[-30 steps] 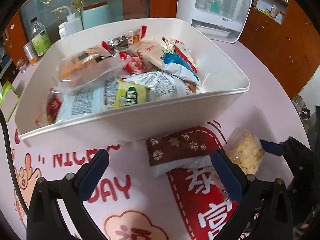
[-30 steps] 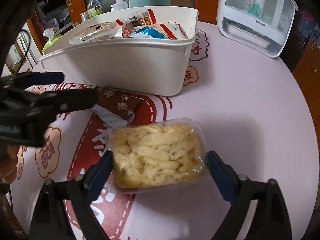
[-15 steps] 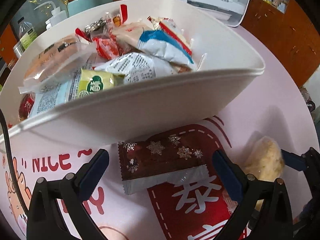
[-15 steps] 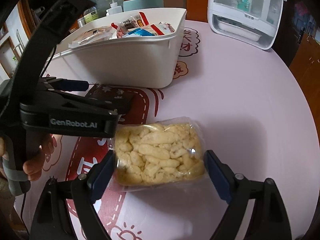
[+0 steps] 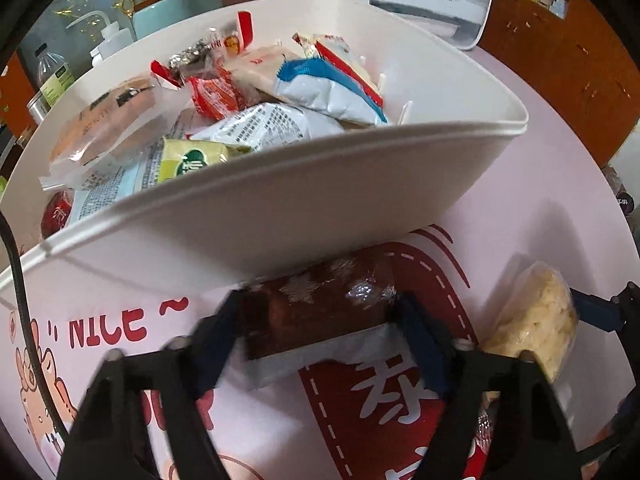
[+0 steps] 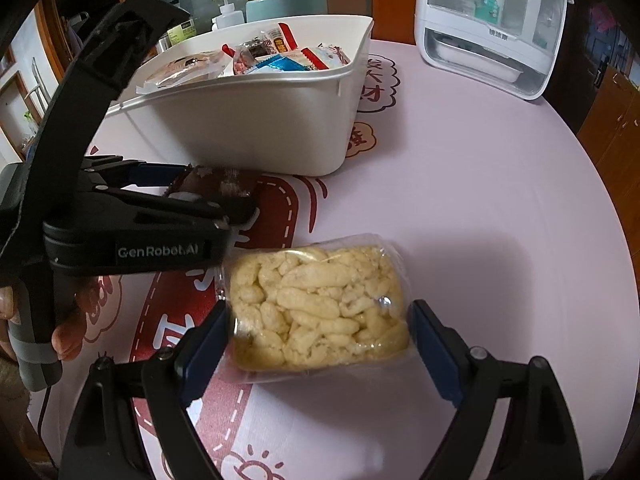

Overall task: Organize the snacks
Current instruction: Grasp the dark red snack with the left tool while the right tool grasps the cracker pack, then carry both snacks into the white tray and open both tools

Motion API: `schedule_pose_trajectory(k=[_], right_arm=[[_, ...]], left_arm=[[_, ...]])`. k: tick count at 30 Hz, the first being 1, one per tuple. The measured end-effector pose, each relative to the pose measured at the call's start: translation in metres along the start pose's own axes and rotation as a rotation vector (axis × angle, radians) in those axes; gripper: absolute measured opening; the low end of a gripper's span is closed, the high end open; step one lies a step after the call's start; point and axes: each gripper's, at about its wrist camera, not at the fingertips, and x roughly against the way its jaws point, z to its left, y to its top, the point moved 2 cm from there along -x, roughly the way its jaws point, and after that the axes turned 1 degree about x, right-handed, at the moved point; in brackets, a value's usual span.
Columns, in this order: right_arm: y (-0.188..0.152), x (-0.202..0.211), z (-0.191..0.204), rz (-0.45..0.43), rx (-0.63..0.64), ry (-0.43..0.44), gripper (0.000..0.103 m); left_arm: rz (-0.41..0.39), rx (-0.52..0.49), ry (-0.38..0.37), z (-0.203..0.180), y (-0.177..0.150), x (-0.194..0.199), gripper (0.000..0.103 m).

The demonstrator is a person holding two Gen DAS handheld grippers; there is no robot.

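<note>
Left gripper (image 5: 318,305) narrow, just closed in on the brown packet (image 5: 320,312), pads (image 5: 226,322) against both its short ends, packet crumpled between them. Brown packet: dark wrapper with pale snowflake prints, a shiny crease near the right end, a white sealed strip along the near edge; low on the table (image 6: 480,200), just near of the bin (image 5: 320,200) wall, over the red print of the cloth. Right gripper (image 6: 318,312) wide, straddling the puff bag (image 6: 320,304), one pad at each side of the bag; cannot tell whether pressing or only touching. Puff bag: clear film, packed with pale yellow oblong puffs, to the right of the brown packet and apart from it, well near of the bin. Hand (image 6: 64,336) around the left gripper's handle, at the left edge of the right wrist view. Count: two grippers, two loose snacks on the table, one white bin. Inside the bin a heap of wrapped snacks, roughly ten showing, exact number unclear from overlap: clear bag with an orange bun, red wrappers, foil, blue-and-white pouch, white printed pouch, green-and-yellow packet. Beyond the bin, one white squeeze bottle (image 6: 226,16); far right, one white appliance (image 6: 488,32).
</note>
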Motion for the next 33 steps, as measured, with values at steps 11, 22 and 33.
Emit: schedule_pose_trajectory(k=[11, 22, 33], right_arm=[[0.002, 0.001, 0.0, -0.001, 0.006, -0.008, 0.087], [0.002, 0.025, 0.01, -0.024, 0.002, 0.01, 0.086], [0.044, 0.122, 0.041, -0.171, 0.039, 0.097, 0.086]], left_arm=[[-0.016, 0.024, -0.01, 0.014, -0.009, 0.011, 0.041], [-0.07, 0.005, -0.031, 0.027, -0.019, 0.057, 0.037], [-0.166, -0.025, 0.085, 0.071, -0.012, 0.161, 0.037]])
